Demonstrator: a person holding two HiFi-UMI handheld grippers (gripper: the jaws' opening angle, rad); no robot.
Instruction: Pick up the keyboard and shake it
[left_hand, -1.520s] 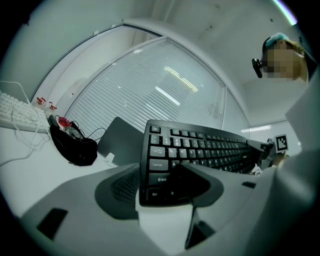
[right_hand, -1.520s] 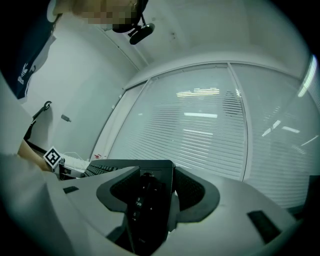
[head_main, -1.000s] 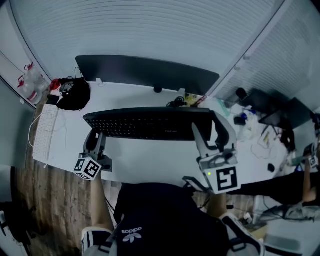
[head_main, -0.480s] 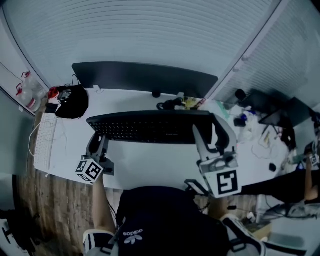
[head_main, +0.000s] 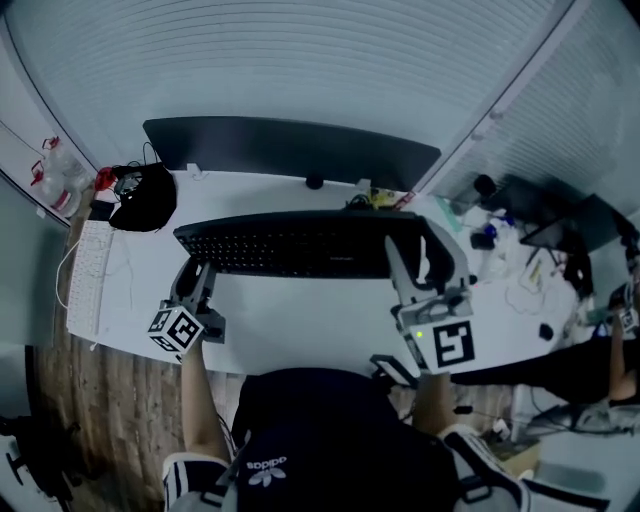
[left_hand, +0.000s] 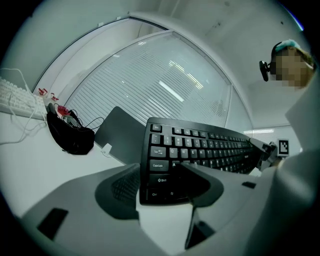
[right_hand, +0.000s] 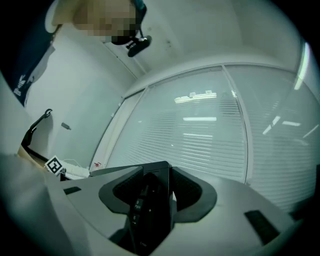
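A white desk stands before slatted window blinds. Above it, the long black keyboard is held off the top between two grippers. The left gripper is clamped on its left end. The right gripper, whose jaws have just been closing, pinches the right end. A wide dark monitor sits behind, and a black bag lies at the desk's left.

We see a black keyboard with white key legends over a white desk, backed by a black monitor. To our left are a white keyboard and a black bag. The white blinds are striped with fine horizontal slats, the floor is brown wood grain, and the person's black top bears a white logo.
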